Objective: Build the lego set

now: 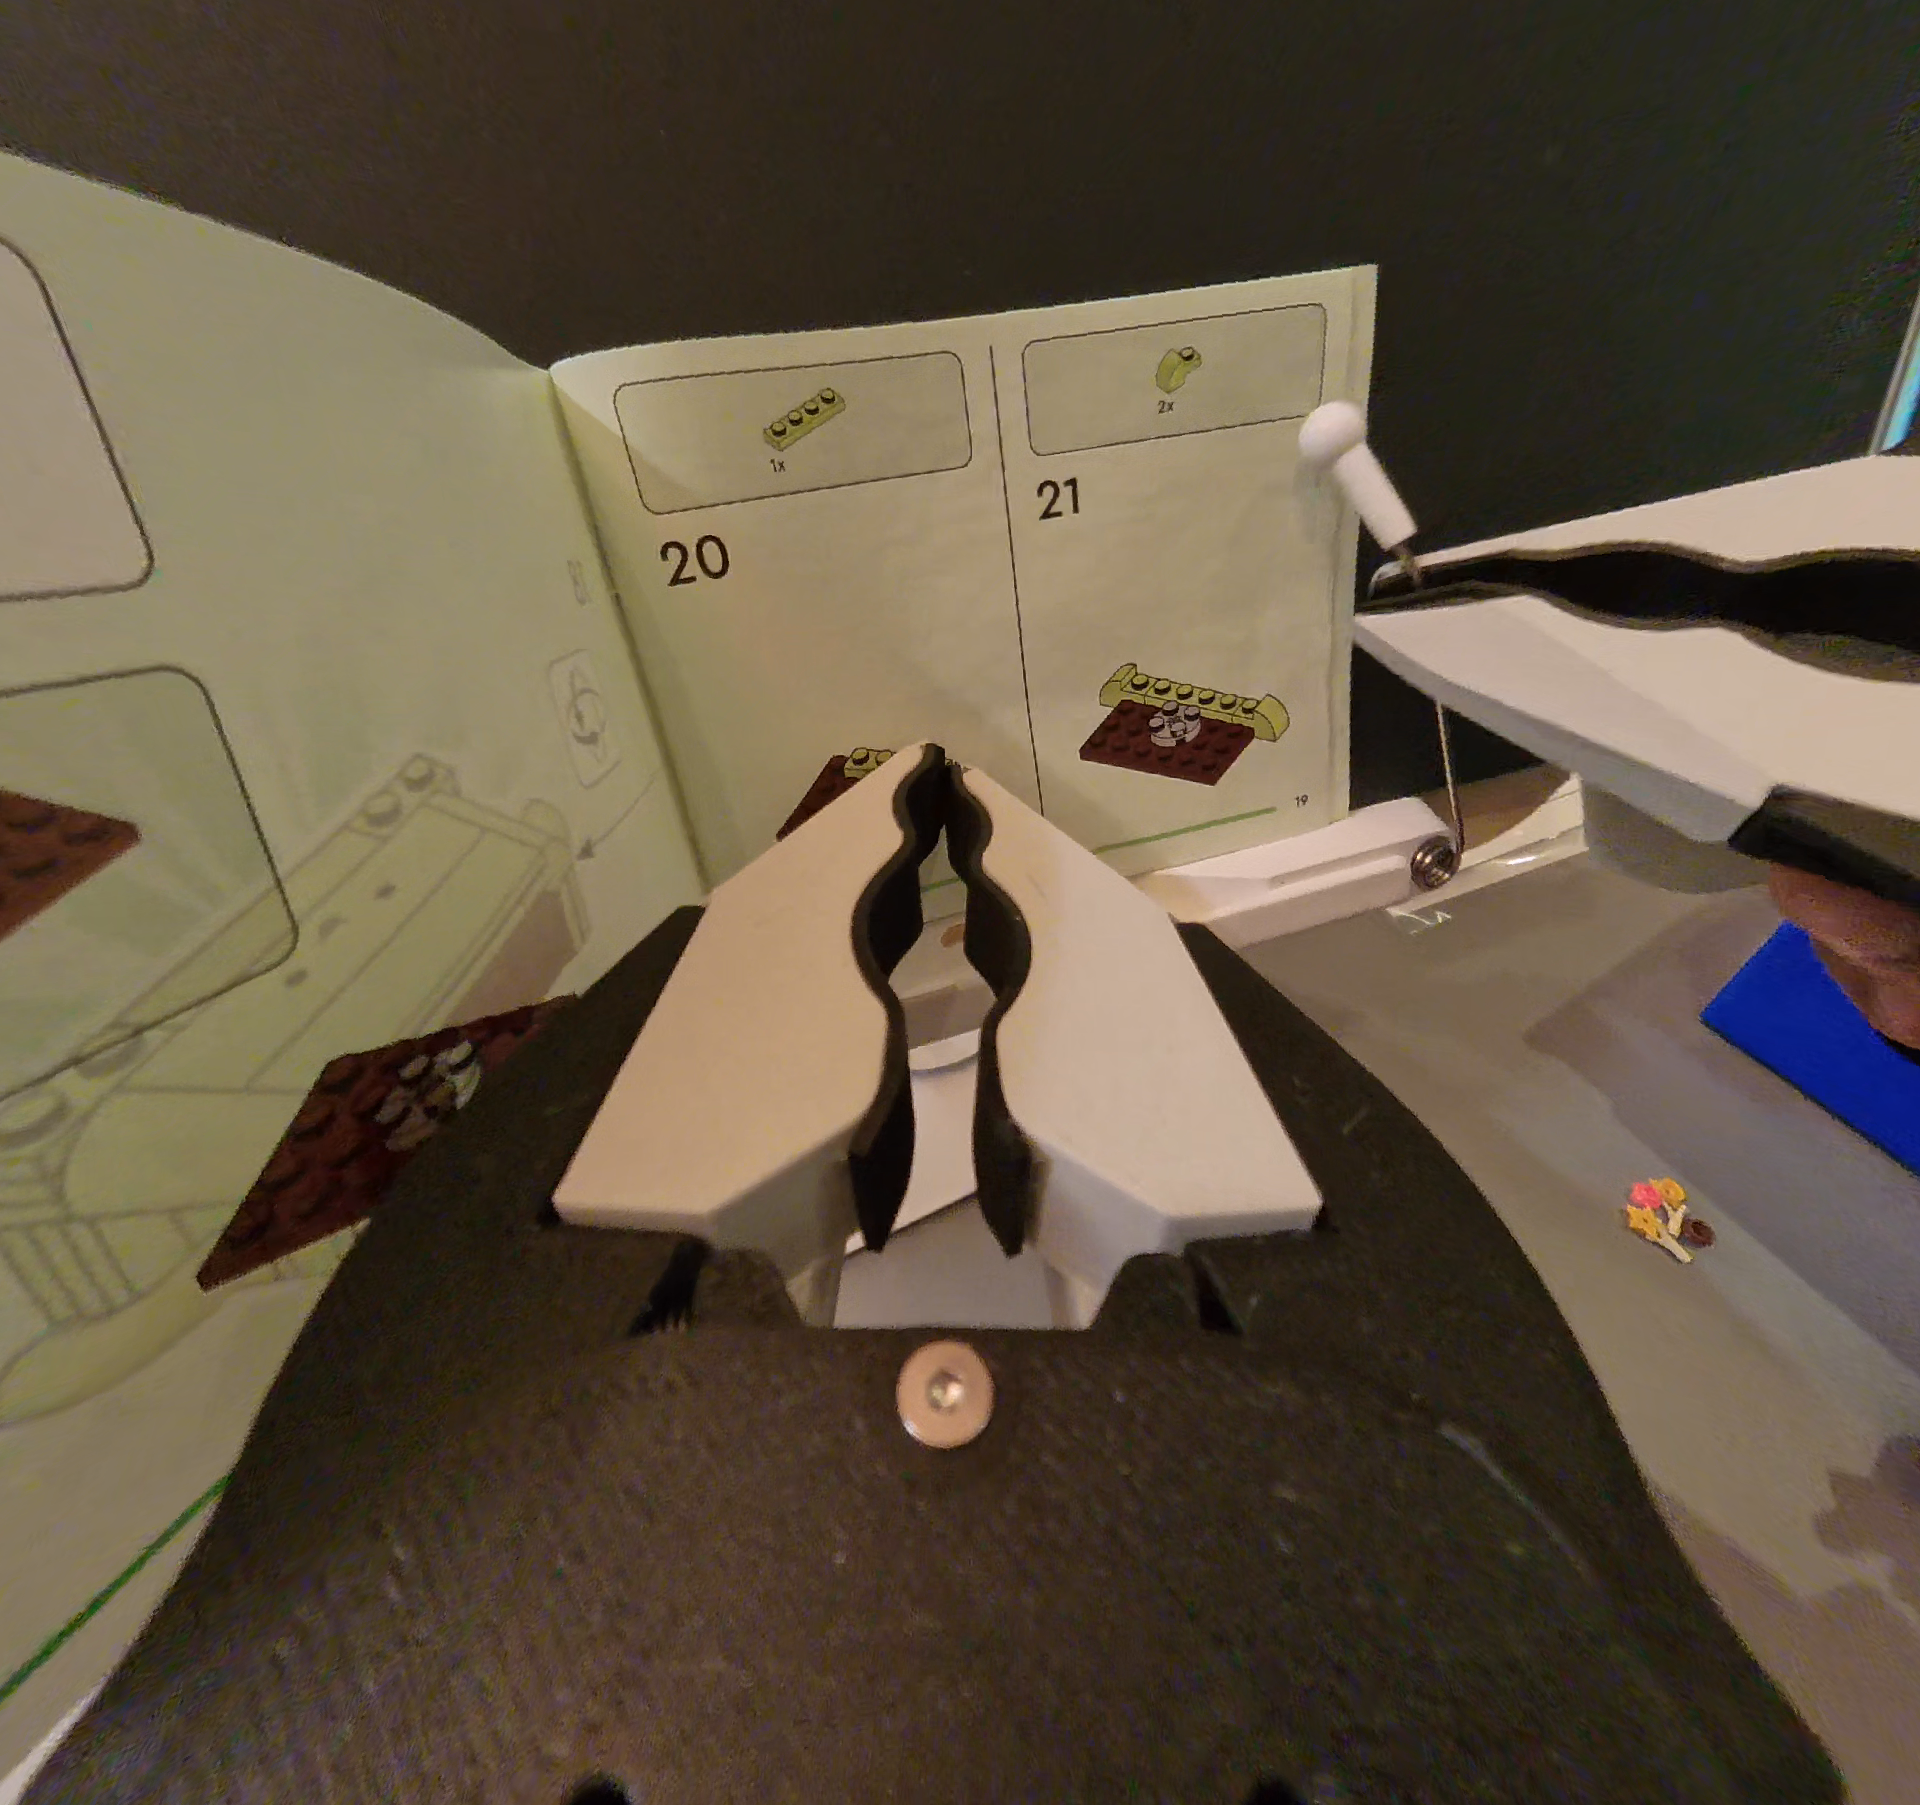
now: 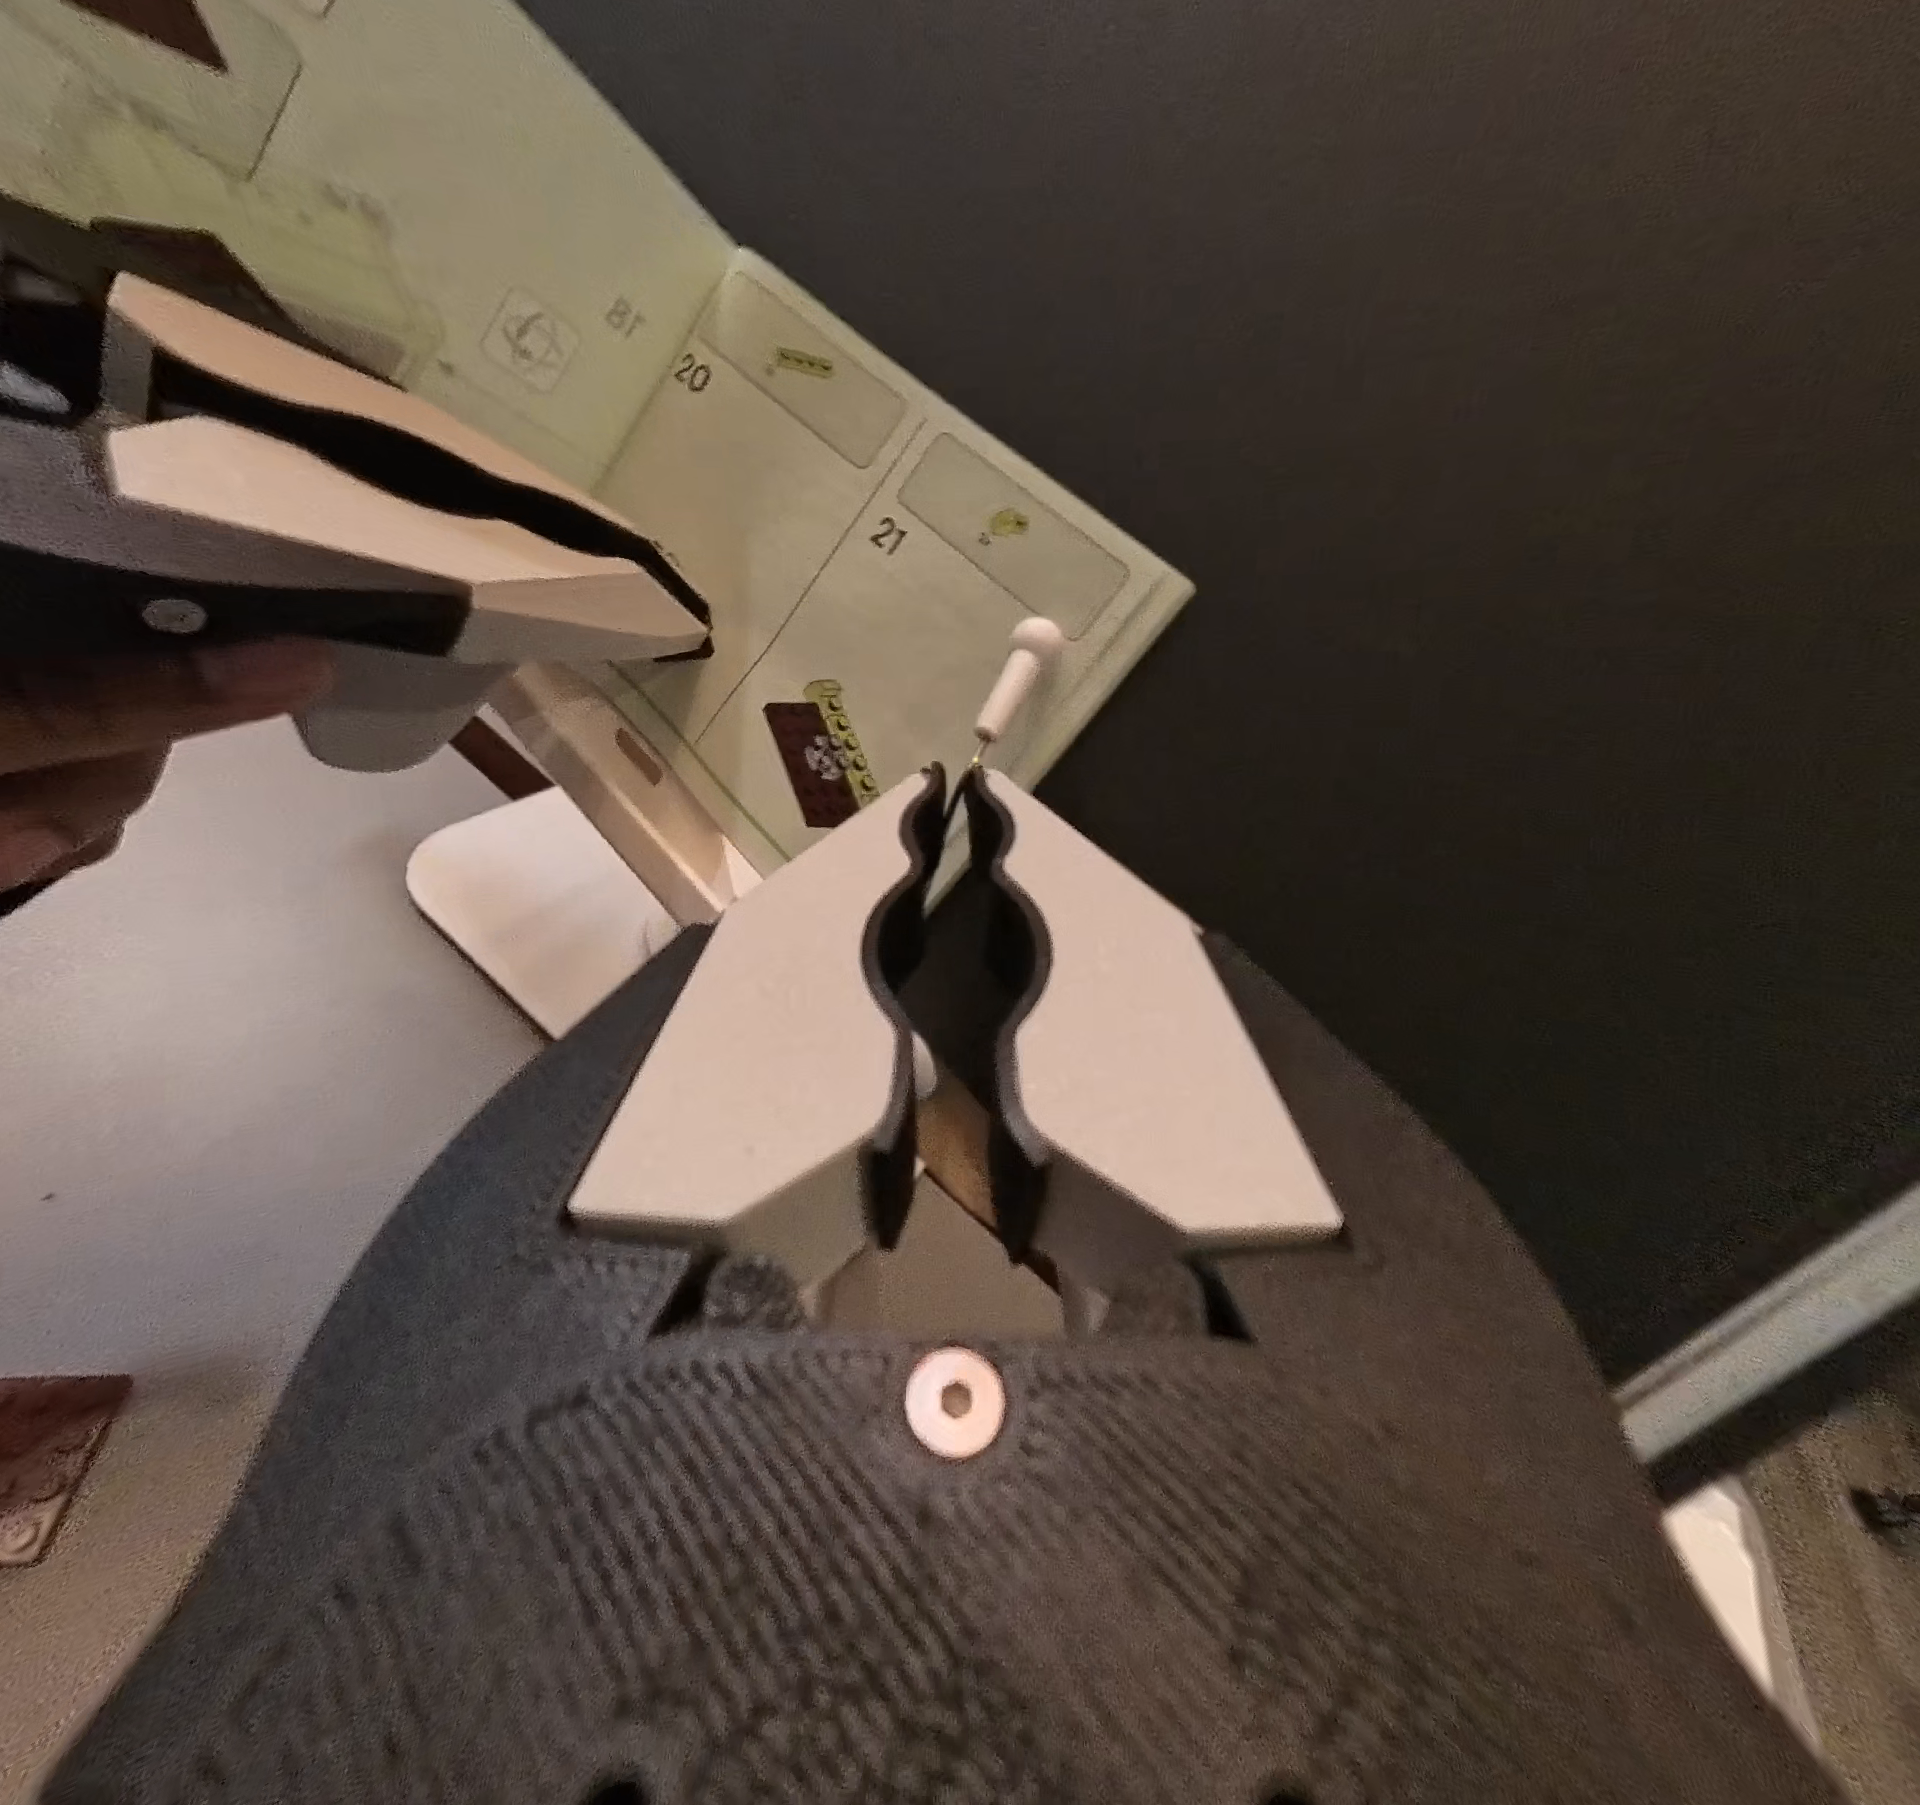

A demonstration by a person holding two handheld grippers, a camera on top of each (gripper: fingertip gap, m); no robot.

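The open instruction booklet (image 1: 935,560) stands upright on a white stand (image 1: 1299,872) against a dark wall. My right gripper (image 2: 951,779) is shut on the thin wire of the stand's page-holder arm, just below its white knob (image 2: 1023,664). In the left wrist view this gripper (image 1: 1382,592) comes in from the right, with the knob (image 1: 1340,446) at the right page's edge. My left gripper (image 1: 935,758) is shut and empty, close in front of the right page's lower part. It also shows in the right wrist view (image 2: 691,617).
A few small coloured Lego pieces (image 1: 1662,1225) lie on the grey table at the right. A blue flat thing (image 1: 1818,1049) lies beyond them, under a hand (image 1: 1860,955). A brown studded plate (image 2: 52,1454) shows at the lower left of the right wrist view. Across from one pair of fingers to the other is roughly 8 cm.
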